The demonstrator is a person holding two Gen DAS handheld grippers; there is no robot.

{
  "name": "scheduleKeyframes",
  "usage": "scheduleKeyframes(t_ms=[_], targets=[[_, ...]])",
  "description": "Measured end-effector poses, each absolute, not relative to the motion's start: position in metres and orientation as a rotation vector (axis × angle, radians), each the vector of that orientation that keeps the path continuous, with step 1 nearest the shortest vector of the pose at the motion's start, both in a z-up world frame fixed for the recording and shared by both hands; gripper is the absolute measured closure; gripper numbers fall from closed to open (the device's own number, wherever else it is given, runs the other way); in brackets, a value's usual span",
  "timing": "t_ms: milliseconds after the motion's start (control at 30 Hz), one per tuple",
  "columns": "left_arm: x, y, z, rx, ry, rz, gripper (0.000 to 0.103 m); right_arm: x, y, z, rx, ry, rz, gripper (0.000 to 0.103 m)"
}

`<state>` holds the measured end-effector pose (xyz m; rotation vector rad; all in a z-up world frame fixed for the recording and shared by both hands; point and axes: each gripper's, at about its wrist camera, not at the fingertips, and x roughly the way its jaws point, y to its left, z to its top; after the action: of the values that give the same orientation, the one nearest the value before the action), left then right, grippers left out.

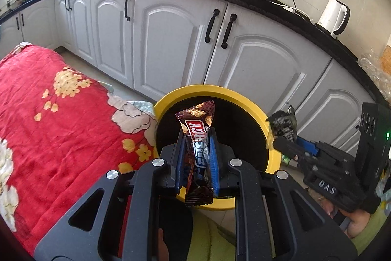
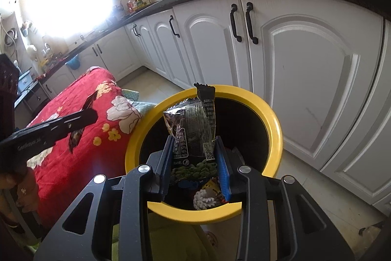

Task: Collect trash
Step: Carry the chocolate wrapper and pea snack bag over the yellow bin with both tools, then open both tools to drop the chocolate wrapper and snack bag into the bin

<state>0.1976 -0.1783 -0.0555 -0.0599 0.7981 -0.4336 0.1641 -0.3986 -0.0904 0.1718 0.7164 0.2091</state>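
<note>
Left tool (image 1: 196, 138) pinches brown candy wrapper (image 1: 197, 136) over yellow bin (image 1: 249, 99); right tool (image 2: 195, 146) pinches dark snack bag (image 2: 193, 129) over same bin, red bedspread (image 1: 61, 109) at 9 o'clock.

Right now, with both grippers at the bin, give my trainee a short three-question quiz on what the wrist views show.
1. True or false: the left gripper is shut on a brown snack bar wrapper.
2. What does the right gripper hold? A) bottle B) black-and-green snack packet C) nothing
3. Fill in: both pieces of trash are held at the open top of the ___-rimmed bin.

Key: 1 true; 2 B; 3 yellow.
</note>
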Motion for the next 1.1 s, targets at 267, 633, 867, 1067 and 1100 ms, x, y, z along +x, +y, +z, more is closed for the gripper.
scheduleKeyframes(t_ms=[267, 633, 867, 1067, 1100], targets=[[0.221, -0.194, -0.075, -0.063, 0.86, -0.45, 0.091, 0.171, -0.394, -0.107, 0.173, 0.754, 0.211, 0.071], [0.245, -0.211, -0.1, -0.051, 0.919, -0.452, 0.091, 0.187, -0.391, -0.133, 0.174, 0.804, 0.2, 0.069], [0.253, -0.217, -0.107, -0.035, 0.935, -0.455, 0.09, 0.199, -0.387, -0.145, 0.166, 0.828, 0.186, 0.065], [0.262, -0.218, -0.11, -0.03, 0.959, -0.457, 0.09, 0.205, -0.386, -0.149, 0.156, 0.835, 0.169, 0.057], [0.263, -0.218, -0.11, -0.03, 0.962, -0.458, 0.09, 0.205, -0.387, -0.149, 0.157, 0.834, 0.166, 0.057]])
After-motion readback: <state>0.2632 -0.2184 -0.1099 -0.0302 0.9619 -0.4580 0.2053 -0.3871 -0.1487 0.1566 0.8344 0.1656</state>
